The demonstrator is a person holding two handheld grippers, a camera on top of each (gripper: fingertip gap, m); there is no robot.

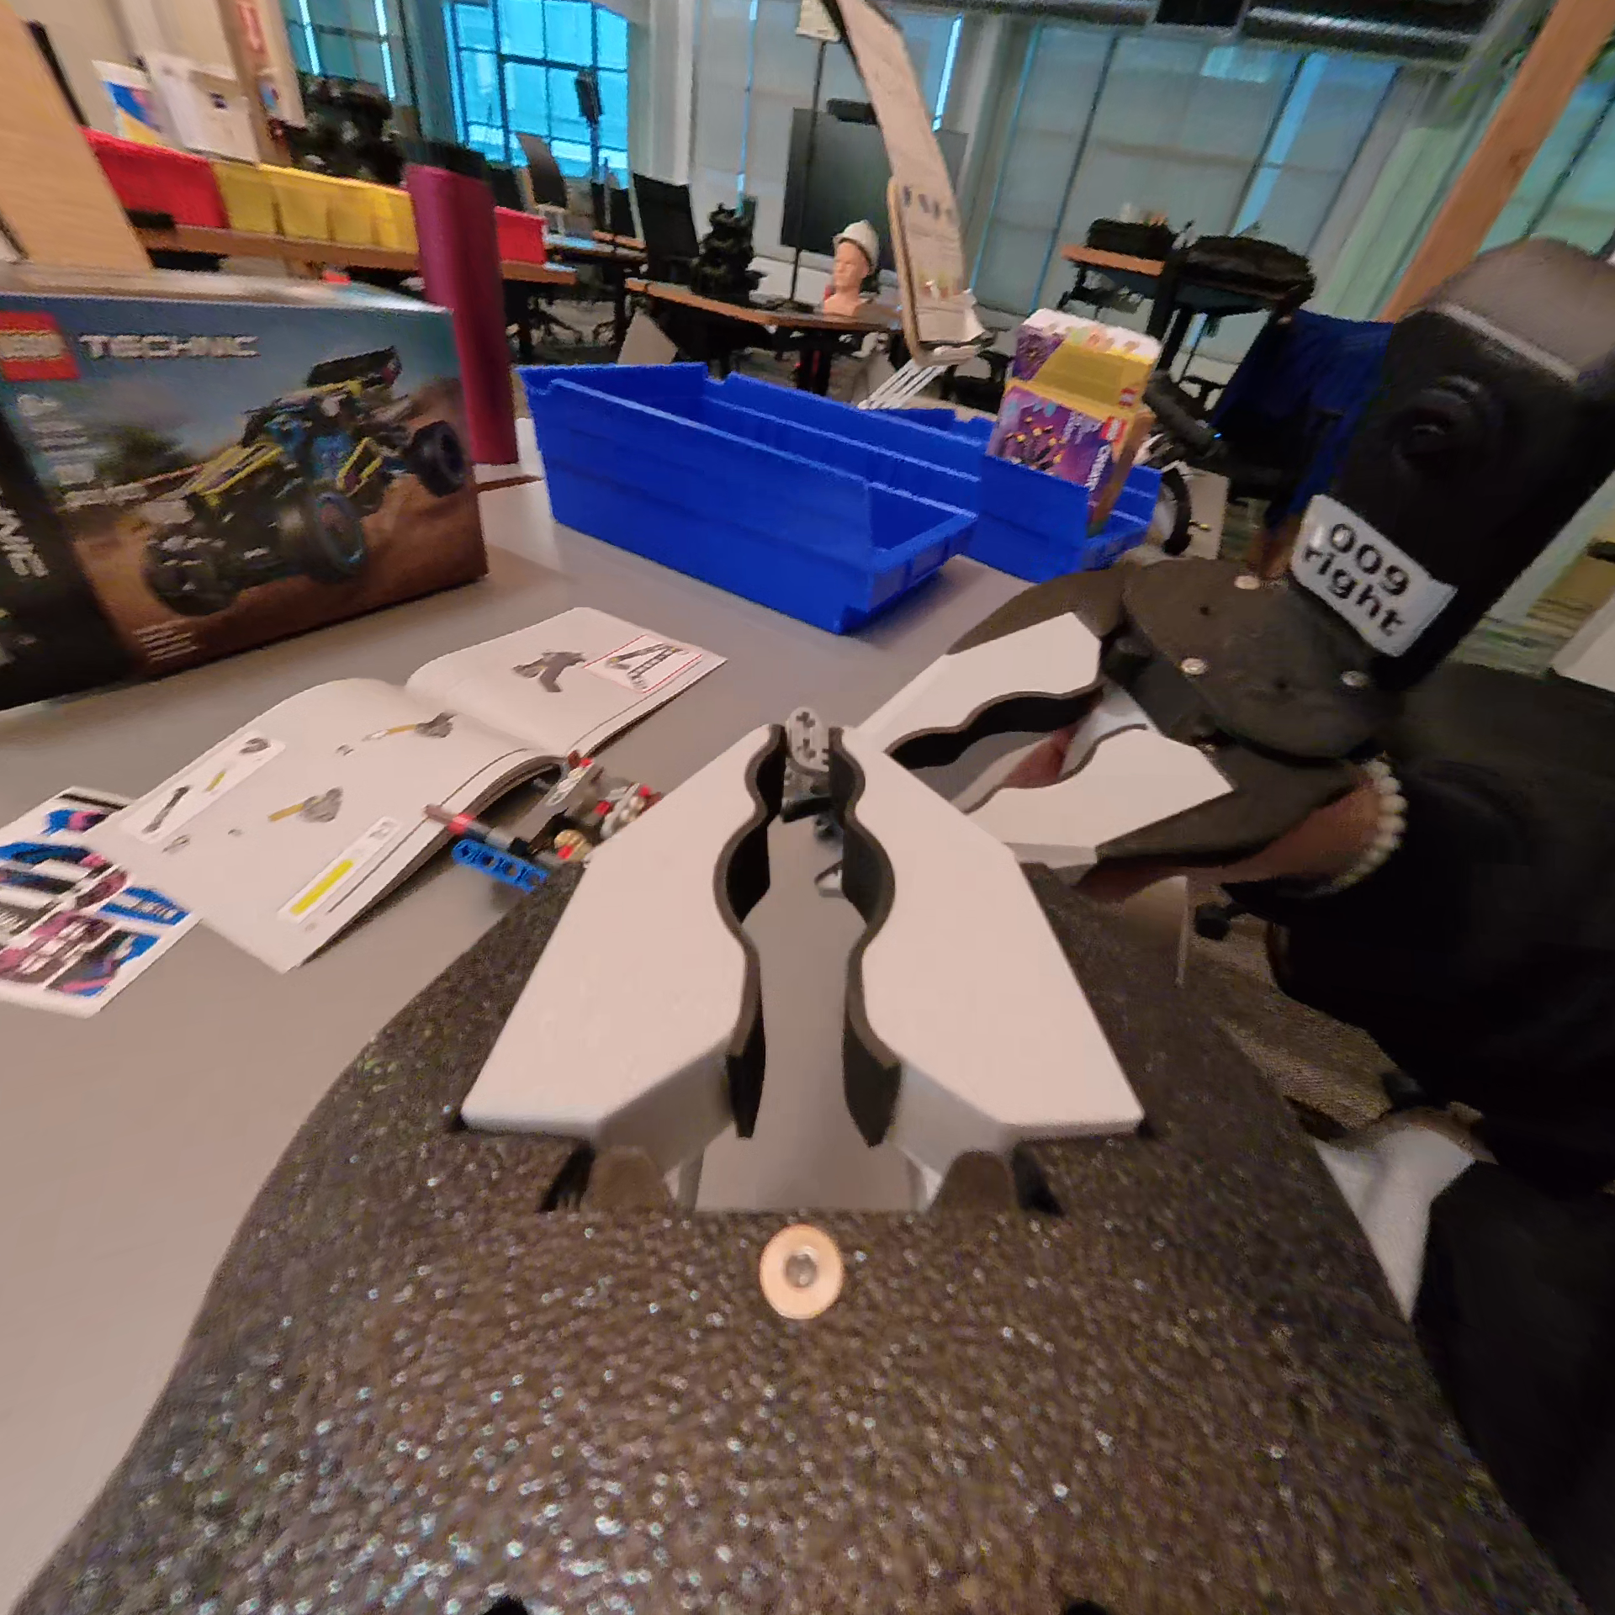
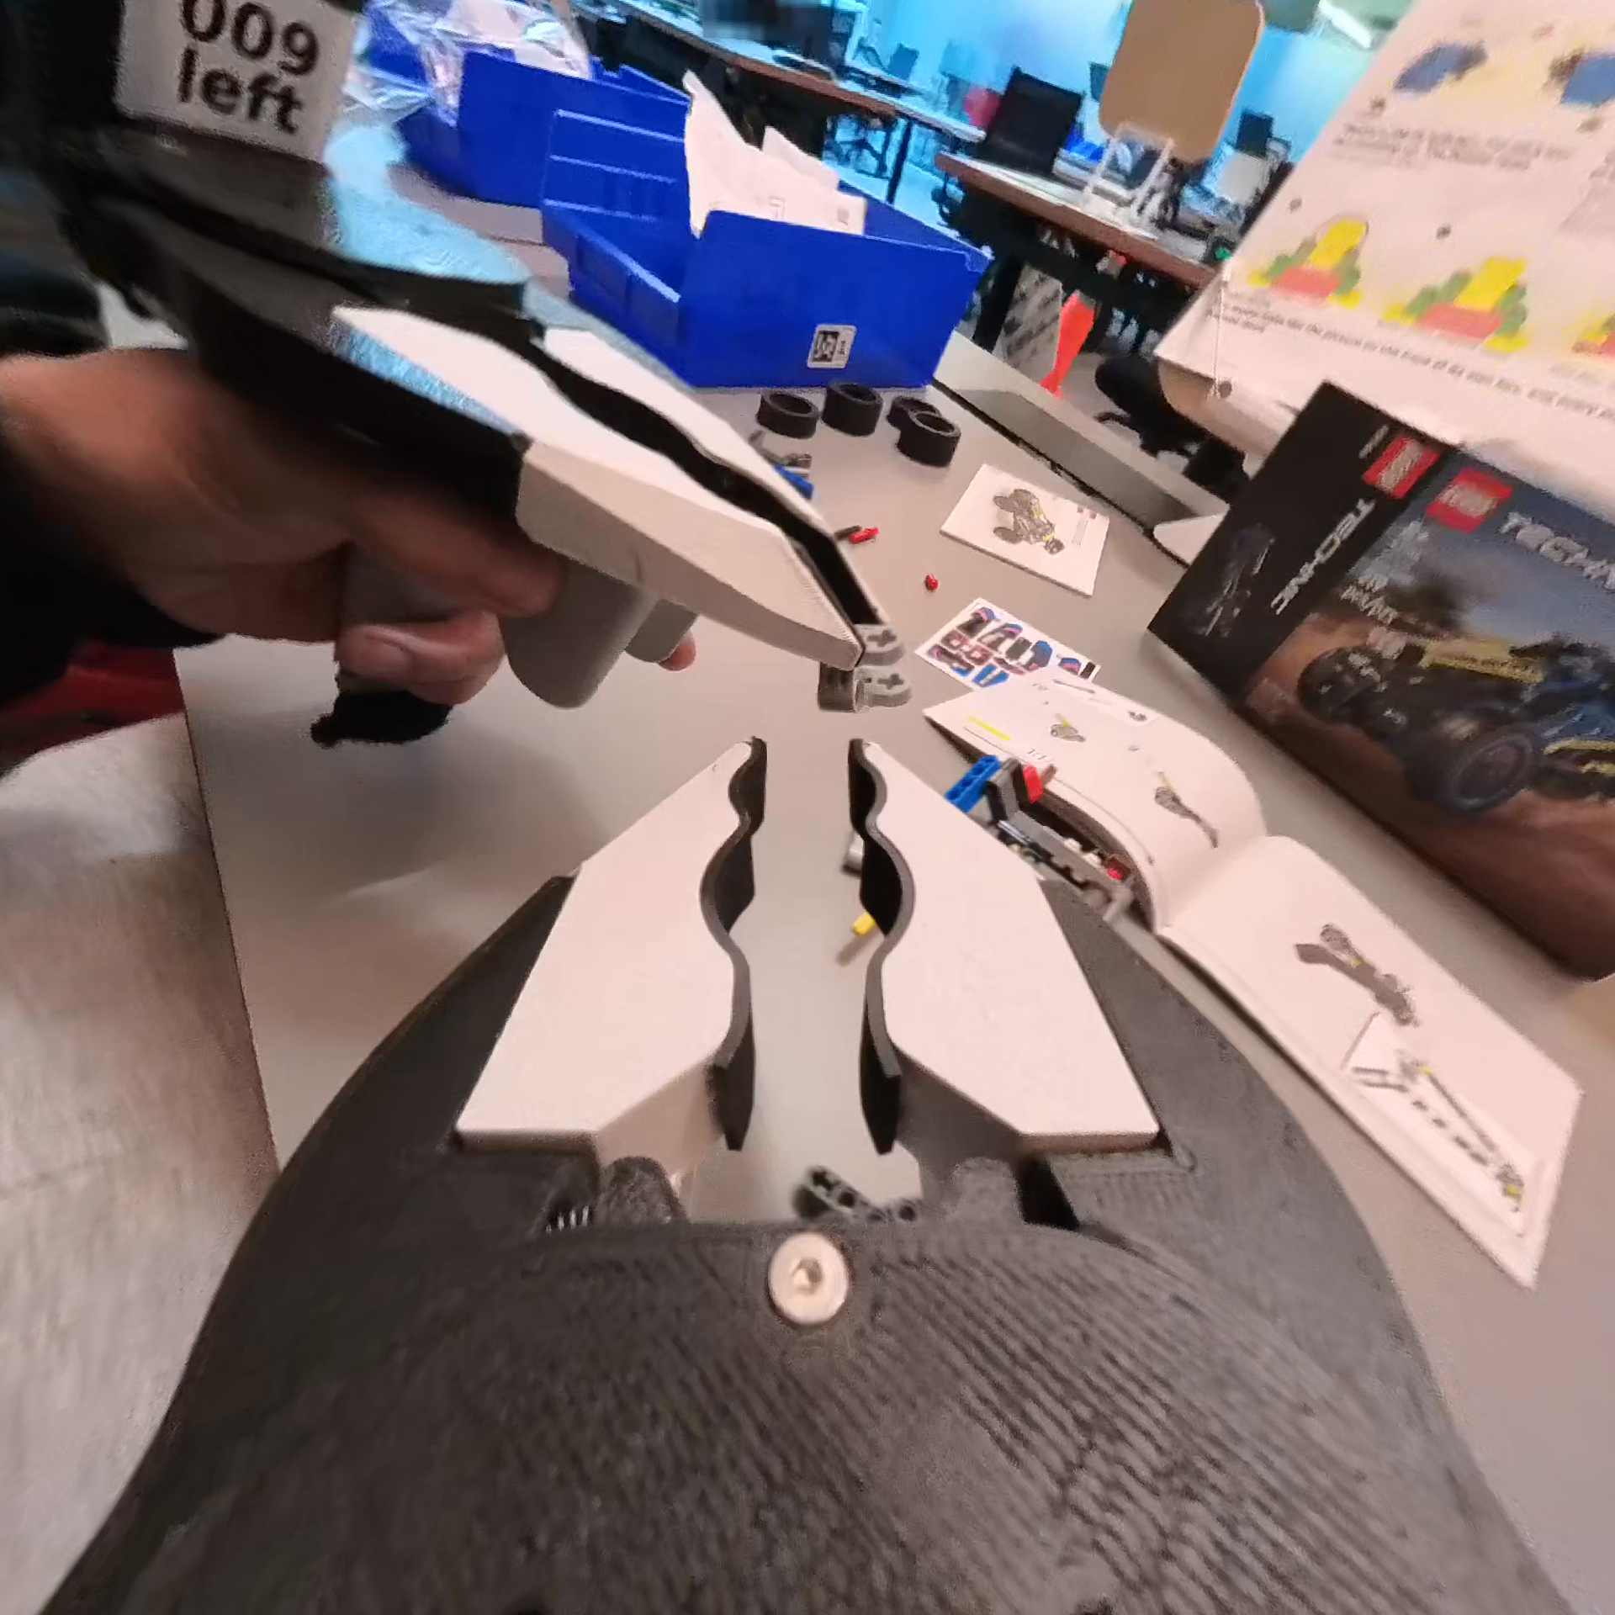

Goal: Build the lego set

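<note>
My left gripper (image 1: pixel 806 743) is shut on a small grey Lego connector piece (image 1: pixel 806 753) and holds it above the grey table. The same piece (image 2: pixel 865 675) shows at the left gripper's tips (image 2: pixel 855 651) in the right wrist view. My right gripper (image 2: pixel 806 756) is open and empty, just below and in front of that piece; it also shows in the left wrist view (image 1: pixel 891 743), at the right. A partly built assembly (image 1: pixel 594 800) with red, blue and grey parts lies by the open instruction booklet (image 1: pixel 376 769). A yellow-tipped pin (image 2: pixel 861 931) lies on the table between my right fingers.
The set's box (image 1: pixel 227 472) stands at the left, a sticker sheet (image 1: pixel 61 900) in front of it. Blue bins (image 1: pixel 743 489) sit at the back. Black tyres (image 2: pixel 861 415), a small leaflet (image 2: pixel 1027 529) and loose red pins (image 2: pixel 861 533) lie farther out. The table edge (image 2: pixel 205 786) runs on the left.
</note>
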